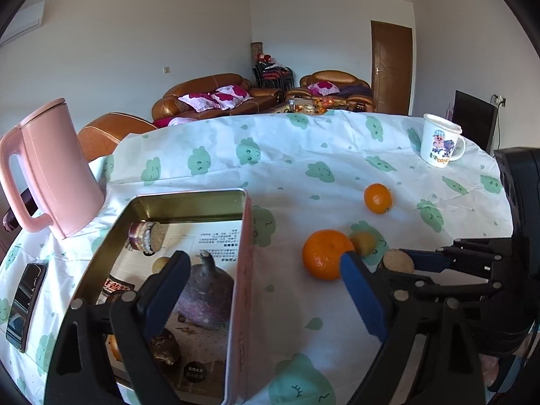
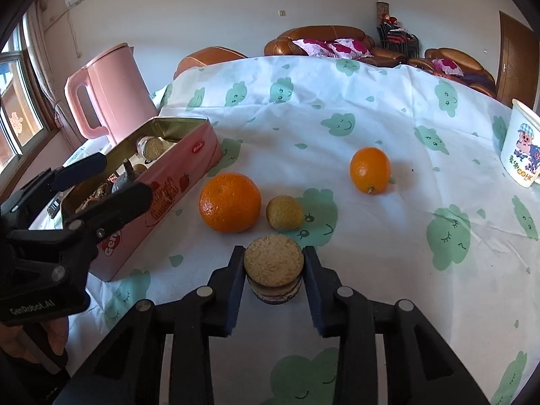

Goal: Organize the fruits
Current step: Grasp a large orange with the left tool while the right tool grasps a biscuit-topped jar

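Fruits scattered on cloud-print tablecloth beside pink tin. Left wrist view: tin holding purple root, jar, dark lumps; big orange, small orange outside; phone seen only here; left gripper spread wide, empty.

Right wrist view: right gripper clamped on crumb-topped jar; tan fruit between 2 oranges; window visible only here.

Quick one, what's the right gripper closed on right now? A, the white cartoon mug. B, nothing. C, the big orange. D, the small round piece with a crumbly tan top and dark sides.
D: in the right wrist view the right gripper has both pads against the tan-topped dark-sided piece, while the big orange lies free.
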`<act>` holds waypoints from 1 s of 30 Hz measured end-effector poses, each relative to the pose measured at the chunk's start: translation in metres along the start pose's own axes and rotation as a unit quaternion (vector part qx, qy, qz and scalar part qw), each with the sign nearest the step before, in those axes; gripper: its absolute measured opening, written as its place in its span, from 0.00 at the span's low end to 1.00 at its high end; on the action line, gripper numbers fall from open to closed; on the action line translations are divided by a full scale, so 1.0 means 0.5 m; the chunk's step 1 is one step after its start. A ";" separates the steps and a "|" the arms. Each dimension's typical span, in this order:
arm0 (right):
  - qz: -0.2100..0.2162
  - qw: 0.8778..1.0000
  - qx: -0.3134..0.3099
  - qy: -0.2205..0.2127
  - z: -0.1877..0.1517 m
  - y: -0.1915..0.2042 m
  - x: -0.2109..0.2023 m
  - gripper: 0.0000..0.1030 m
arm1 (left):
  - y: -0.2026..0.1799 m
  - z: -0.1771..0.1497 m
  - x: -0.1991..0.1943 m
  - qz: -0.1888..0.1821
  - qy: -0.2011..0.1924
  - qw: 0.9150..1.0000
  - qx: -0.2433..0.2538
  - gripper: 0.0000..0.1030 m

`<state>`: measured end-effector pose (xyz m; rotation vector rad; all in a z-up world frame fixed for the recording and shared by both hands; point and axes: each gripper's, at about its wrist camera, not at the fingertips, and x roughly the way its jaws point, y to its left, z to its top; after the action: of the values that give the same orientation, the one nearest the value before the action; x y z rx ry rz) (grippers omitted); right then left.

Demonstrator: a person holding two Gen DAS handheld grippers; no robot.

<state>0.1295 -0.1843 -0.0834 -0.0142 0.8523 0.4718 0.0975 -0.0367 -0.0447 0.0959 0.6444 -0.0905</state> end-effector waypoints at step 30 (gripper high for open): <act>-0.075 0.995 0.042 -0.058 0.014 -0.084 -0.049 0.34 | -0.082 0.013 0.117 -0.063 0.087 0.994 0.024 0.48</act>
<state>0.1379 -0.2304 -0.0680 0.0270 0.7498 0.2927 0.1432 -0.0812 -0.0771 0.1101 0.8216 -0.2221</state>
